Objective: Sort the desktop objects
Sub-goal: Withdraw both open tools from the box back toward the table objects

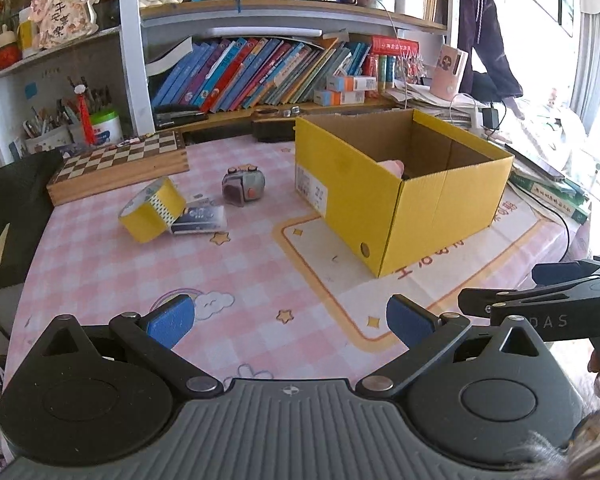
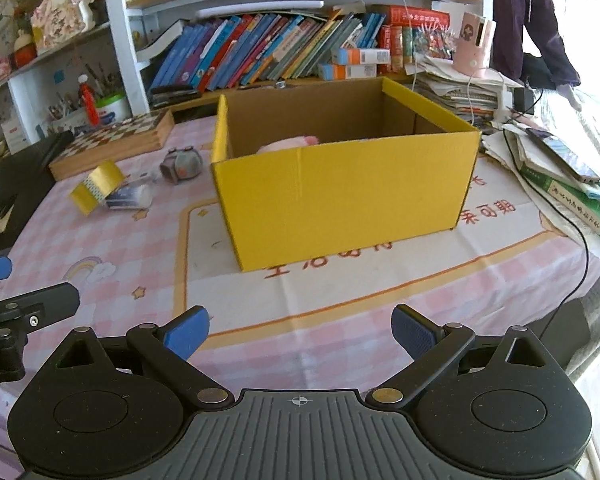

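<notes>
Between your left gripper's (image 1: 290, 320) blue pads nothing is held; the jaws stand wide apart over the pink checked tablecloth (image 1: 100, 264), and your right gripper (image 2: 300, 330) is spread just as wide and just as empty, facing the long side of the yellow box (image 2: 340, 200). Both tools hang low at the near edge of the table, which looks like a pause between picks. The box sits open-topped in the middle, handy to either hand, and something pink (image 2: 288, 143) already lies inside it. Left of the box, three things wait on the cloth: a yellow tape roll (image 1: 152, 210) tipped against a small clear case (image 1: 200, 220), and a little grey gadget (image 1: 243, 188) just beyond them, apart from both. Your left gripper seems better placed for these. Behind them lies a chessboard (image 1: 120, 164), then crowded bookshelves (image 1: 260, 72); papers and cables pile up to the right.
</notes>
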Demonstrator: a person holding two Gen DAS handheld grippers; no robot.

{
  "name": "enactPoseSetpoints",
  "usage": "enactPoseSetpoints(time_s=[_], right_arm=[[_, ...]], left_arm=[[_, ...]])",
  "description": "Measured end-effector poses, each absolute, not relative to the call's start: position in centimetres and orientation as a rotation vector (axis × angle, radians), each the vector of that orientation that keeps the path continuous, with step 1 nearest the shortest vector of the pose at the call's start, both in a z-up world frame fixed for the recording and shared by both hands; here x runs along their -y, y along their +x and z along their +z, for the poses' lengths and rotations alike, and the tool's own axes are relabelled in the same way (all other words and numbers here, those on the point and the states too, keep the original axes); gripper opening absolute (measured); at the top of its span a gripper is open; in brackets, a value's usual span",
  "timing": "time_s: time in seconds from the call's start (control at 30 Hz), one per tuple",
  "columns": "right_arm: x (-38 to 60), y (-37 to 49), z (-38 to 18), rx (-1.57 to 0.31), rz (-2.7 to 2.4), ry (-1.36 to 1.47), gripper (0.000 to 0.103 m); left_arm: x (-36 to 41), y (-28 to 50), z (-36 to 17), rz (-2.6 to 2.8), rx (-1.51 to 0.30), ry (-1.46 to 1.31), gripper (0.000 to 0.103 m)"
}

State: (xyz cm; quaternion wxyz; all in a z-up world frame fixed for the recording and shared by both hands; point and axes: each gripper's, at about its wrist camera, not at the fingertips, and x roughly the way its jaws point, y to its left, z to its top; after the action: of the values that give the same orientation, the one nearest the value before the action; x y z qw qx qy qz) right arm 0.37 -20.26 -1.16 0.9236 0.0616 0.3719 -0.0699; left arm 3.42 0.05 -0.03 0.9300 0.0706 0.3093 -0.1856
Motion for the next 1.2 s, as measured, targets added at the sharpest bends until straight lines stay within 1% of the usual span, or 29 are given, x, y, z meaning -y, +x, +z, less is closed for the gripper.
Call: enactPoseSetpoints(time_s=[0.53, 1.2], right_arm=[[14.0, 0.3, -1.9, -0.797, -0.021, 0.042, 0.099], [8.4, 2.5, -0.7, -0.736, 0.141, -0.029, 0.099]], left_arm=[[-5.8, 2.2, -1.0, -0.299, -0.659, 0.09, 0.103], [-11.4, 3.2, -0.6, -0.137, -0.637, 0.025, 0.103]])
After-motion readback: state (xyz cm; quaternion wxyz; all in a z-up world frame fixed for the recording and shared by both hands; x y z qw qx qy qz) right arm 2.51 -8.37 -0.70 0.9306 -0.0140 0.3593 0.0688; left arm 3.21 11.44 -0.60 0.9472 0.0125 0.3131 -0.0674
